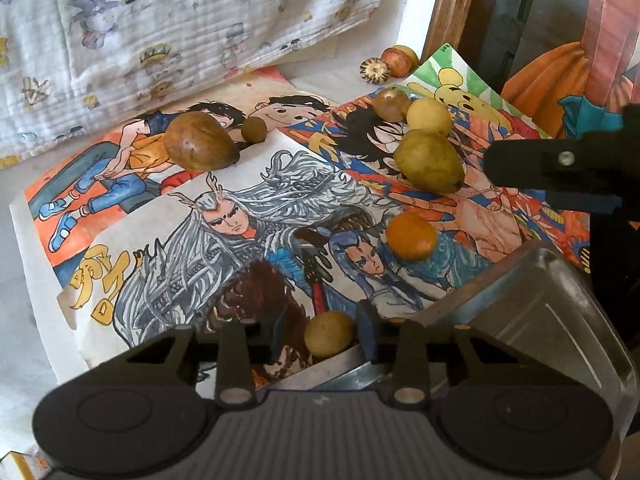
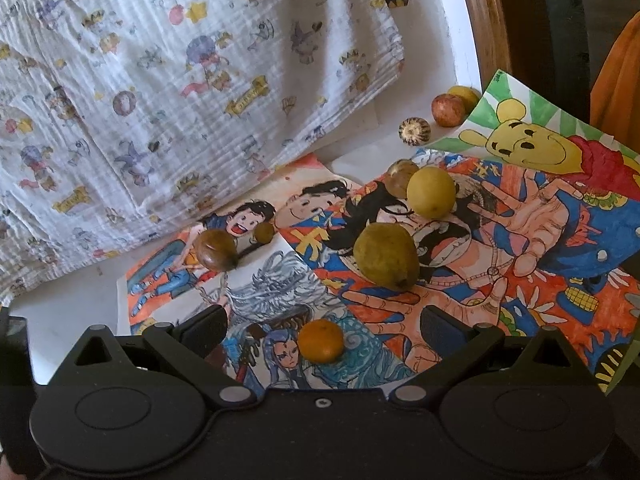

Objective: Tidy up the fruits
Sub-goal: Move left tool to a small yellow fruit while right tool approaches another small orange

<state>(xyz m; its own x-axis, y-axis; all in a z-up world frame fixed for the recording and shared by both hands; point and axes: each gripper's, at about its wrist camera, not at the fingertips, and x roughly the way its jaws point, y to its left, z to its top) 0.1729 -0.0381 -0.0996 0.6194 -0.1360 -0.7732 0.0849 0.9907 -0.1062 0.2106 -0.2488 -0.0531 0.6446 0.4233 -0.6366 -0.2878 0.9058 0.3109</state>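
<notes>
So your left gripper (image 1: 324, 338) was pinched on a small yellowish fruit (image 1: 329, 333), right above the metal tray (image 1: 532, 312) edge, probably lined up for a drop. Your right gripper (image 2: 322, 334) was spread wide around the orange fruit (image 2: 321, 340), not yet closed.

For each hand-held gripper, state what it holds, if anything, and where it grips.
The left hand-held gripper pinches a small yellow-brown fruit by its sides. The right hand-held gripper holds nothing.

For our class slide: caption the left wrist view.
Left gripper fingers holding a small yellow fruit above a metal tray.
</notes>
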